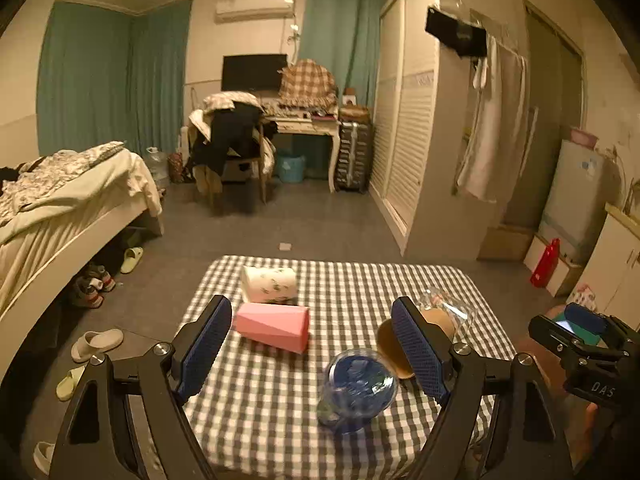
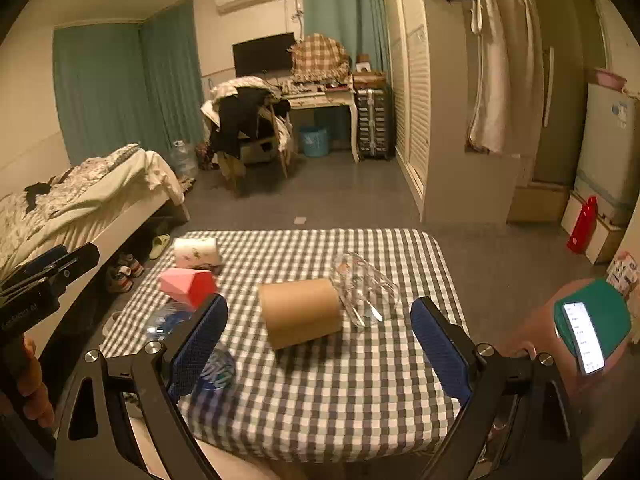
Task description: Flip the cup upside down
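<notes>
Five cups were found lying on their sides on the checked table [image 1: 420,280]. A white cup [image 1: 269,285] was placed at the far left, with a pink cup [image 1: 273,327] just in front of it. A brown cup [image 2: 301,312] was set near the middle, its closed base touching or nearly touching a clear cup [image 2: 362,294] behind it (contact could not be settled). A blue cup [image 1: 359,390] was seen nearest the front edge, its mouth turned toward the left camera.

The left gripper [image 1: 316,350] was held above the near part of the table, jaws wide apart, nothing between the pads; the pink cup and blue cup were framed in the gap, well below. The right gripper [image 2: 320,346] was likewise held with jaws spread, nothing gripped, the brown cup seen between its fingers but apart from both.

A lit phone [image 2: 584,336] was seen to the right, off the table. A bed [image 1: 60,200] was noted at left, with slippers [image 1: 98,342] on the floor beside it.
</notes>
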Action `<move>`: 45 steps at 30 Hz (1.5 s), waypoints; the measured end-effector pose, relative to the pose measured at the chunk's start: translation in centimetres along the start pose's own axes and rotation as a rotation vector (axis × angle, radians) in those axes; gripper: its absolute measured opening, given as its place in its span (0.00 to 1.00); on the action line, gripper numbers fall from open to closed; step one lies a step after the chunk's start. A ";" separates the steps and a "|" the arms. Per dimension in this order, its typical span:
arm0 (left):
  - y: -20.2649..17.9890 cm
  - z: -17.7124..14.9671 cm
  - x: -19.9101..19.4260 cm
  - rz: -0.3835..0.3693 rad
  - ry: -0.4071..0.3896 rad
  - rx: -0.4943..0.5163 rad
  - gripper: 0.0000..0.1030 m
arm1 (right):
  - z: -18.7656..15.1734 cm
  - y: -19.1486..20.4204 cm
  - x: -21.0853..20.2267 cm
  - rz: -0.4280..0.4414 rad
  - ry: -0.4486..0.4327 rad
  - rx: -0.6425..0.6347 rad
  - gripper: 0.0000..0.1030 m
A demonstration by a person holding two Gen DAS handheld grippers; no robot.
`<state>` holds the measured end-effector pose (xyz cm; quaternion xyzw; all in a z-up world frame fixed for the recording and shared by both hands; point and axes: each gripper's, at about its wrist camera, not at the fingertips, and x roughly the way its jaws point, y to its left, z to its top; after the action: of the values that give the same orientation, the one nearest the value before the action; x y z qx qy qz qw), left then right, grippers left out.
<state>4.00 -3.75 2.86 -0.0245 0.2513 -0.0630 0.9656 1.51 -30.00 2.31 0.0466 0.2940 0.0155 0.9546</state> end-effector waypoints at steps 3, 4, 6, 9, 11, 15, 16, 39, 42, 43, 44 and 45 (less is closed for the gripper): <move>1.1 -0.5 -1.9 0.005 -0.023 -0.017 0.83 | -0.4 1.5 -1.9 0.008 -0.028 -0.024 0.90; 1.3 -0.6 -2.3 0.007 -0.027 -0.020 0.83 | -0.6 1.9 -2.4 0.009 -0.035 -0.032 0.90; 1.8 -1.1 -3.3 0.006 -0.038 -0.028 0.83 | -0.8 2.8 -3.3 0.013 -0.050 -0.045 0.90; 2.4 -1.8 -4.6 0.011 -0.052 -0.030 0.83 | -1.4 3.7 -4.3 0.014 -0.066 -0.058 0.90; 2.8 -2.4 -5.2 0.019 -0.052 -0.037 0.83 | -1.7 4.4 -4.8 0.016 -0.068 -0.068 0.90; 3.5 -3.3 -5.7 0.018 -0.049 -0.046 0.83 | -2.7 5.5 -5.3 0.015 -0.080 -0.089 0.90; 3.5 -3.6 -5.8 0.025 -0.050 -0.043 0.83 | -3.0 5.7 -5.4 0.013 -0.083 -0.094 0.90; 3.9 -8.1 -3.5 0.056 -0.005 -0.020 0.97 | -6.4 5.4 -1.4 -0.007 0.012 -0.090 0.90; 3.8 -8.0 -3.8 0.061 -0.029 -0.018 0.99 | -6.5 5.4 -1.1 -0.012 0.014 -0.091 0.90; 3.8 -7.9 -3.8 0.062 -0.028 -0.016 1.00 | -6.5 5.3 -1.1 -0.011 0.016 -0.090 0.91; 3.7 -7.9 -3.8 0.066 -0.026 -0.013 1.00 | -6.5 5.4 -1.0 -0.011 0.018 -0.089 0.93; 3.7 -7.8 -3.7 0.070 -0.025 -0.011 1.00 | -6.5 5.4 -0.9 -0.011 0.019 -0.087 0.96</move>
<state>-2.65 0.34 -2.48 -0.0217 0.2403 -0.0272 0.9701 -2.92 -24.16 -1.95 0.0031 0.3025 0.0237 0.9529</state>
